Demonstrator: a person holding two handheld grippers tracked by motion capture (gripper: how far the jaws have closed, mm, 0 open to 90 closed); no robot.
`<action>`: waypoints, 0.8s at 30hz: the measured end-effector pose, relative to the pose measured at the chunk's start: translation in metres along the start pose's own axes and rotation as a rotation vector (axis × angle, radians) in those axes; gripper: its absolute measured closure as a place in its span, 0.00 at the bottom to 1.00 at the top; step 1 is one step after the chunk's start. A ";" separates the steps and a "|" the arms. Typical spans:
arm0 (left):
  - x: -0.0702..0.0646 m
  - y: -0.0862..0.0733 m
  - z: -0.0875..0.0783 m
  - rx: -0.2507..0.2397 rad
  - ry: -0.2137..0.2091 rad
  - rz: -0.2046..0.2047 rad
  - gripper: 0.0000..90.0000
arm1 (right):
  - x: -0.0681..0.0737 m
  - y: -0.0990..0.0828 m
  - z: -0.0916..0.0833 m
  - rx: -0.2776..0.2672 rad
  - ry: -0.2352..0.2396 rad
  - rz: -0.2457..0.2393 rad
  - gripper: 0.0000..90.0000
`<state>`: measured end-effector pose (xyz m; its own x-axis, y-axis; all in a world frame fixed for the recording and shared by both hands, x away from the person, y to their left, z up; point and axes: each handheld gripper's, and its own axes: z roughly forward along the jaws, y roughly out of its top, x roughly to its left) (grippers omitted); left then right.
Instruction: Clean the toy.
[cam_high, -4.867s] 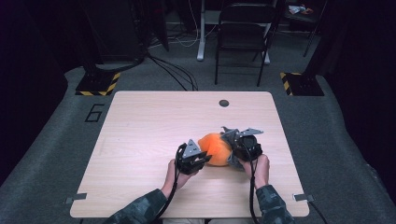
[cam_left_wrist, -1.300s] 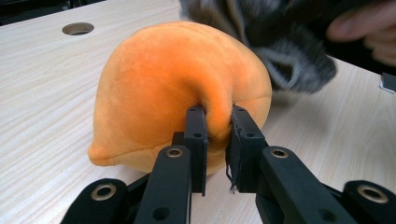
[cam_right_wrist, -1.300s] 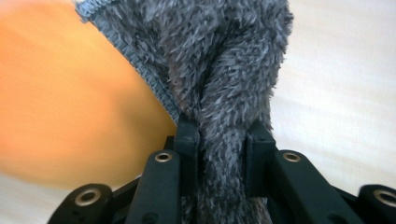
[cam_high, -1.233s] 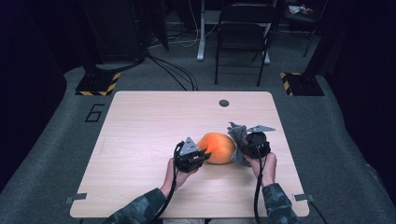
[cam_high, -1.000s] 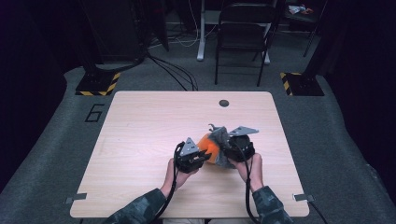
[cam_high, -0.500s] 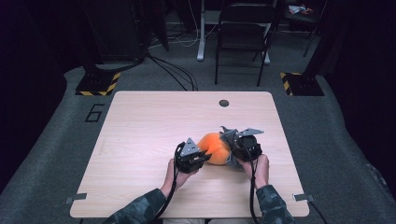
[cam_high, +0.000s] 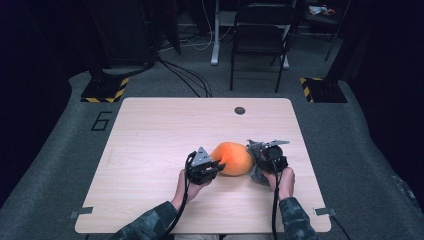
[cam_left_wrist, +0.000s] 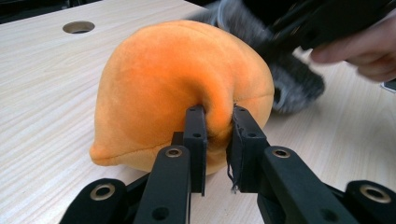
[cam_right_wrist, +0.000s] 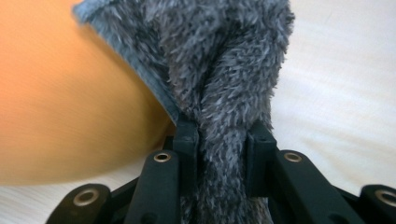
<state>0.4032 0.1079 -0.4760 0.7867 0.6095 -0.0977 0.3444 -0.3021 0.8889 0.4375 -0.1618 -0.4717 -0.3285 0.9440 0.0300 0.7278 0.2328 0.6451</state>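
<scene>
A round orange plush (cam_high: 232, 157) lies on the wooden table (cam_high: 150, 135), right of its middle. My left gripper (cam_high: 217, 164) is shut on a pinched fold of the plush's near side (cam_left_wrist: 177, 79), the jaws (cam_left_wrist: 218, 116) squeezing the fabric. A grey furry cloth (cam_high: 256, 172) hugs the plush's right side. My right gripper (cam_high: 257, 155) is shut on a bunched strip of that cloth (cam_right_wrist: 224, 56), which rises between its jaws (cam_right_wrist: 223, 128). The orange plush (cam_right_wrist: 70, 102) sits just left of them. In the left gripper view the grey cloth (cam_left_wrist: 294, 84) lies behind the plush.
A round cable hole (cam_high: 240, 110) sits near the table's far edge. Beyond the table stand a black chair (cam_high: 260, 40) and two bases with yellow-black stripes (cam_high: 105, 90) (cam_high: 320, 87). Bare tabletop stretches to the left.
My right gripper has moved right and down with the grey cloth, drawing it off the top of the orange plush. The left gripper has stayed in place on its fold.
</scene>
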 end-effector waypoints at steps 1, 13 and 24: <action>0.000 0.000 0.000 0.005 -0.004 0.000 0.87 | 0.001 0.003 -0.007 -0.025 -0.002 -0.006 0.79; -0.005 0.001 -0.002 0.033 0.082 0.126 0.53 | 0.027 0.015 -0.020 -0.086 0.082 -0.071 0.79; -0.009 -0.005 0.009 0.009 0.121 0.164 0.84 | 0.022 0.014 -0.021 -0.108 0.090 -0.057 0.79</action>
<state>0.3995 0.0973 -0.4836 0.7657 0.6349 0.1033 0.2213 -0.4109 0.8844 0.4283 -0.1423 -0.4461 -0.4240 0.9039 0.0563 0.6390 0.2546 0.7259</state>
